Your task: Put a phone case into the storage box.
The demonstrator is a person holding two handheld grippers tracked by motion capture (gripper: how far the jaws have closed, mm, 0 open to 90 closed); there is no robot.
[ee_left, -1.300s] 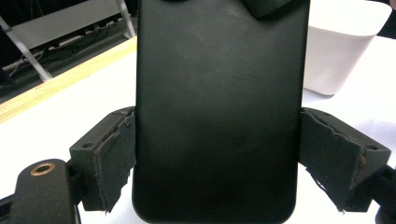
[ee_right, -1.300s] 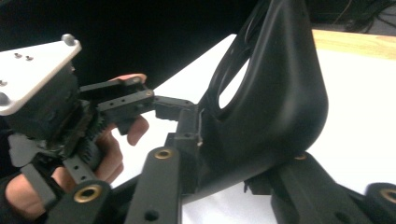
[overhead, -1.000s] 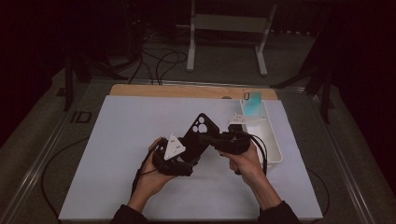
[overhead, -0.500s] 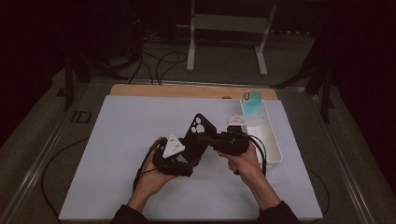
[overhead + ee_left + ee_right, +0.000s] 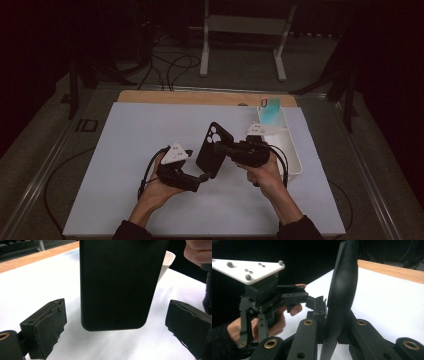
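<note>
A black phone case (image 5: 214,147) stands upright above the white mat, camera cutouts at the top. My right gripper (image 5: 220,146) is shut on its edge; in the right gripper view both jaws clamp the thin case (image 5: 342,295) at its lower part, right gripper (image 5: 335,332). My left gripper (image 5: 202,177) sits at the case's lower end. Its jaws have just been opening. In the left gripper view the case (image 5: 117,282) hangs between the two pads with a clear gap on each side, left gripper (image 5: 117,322) open. The left gripper (image 5: 318,306) also shows beside the case.
A white tray (image 5: 290,150) lies right of my right hand, with a teal item (image 5: 270,112) at its far end. The white mat (image 5: 125,145) covers the table, with a wooden strip (image 5: 200,97) along the far edge. Cables and a metal stand are on the floor beyond.
The left gripper has shifted slightly at the case's lower end. The right gripper and the case have stayed in place.
</note>
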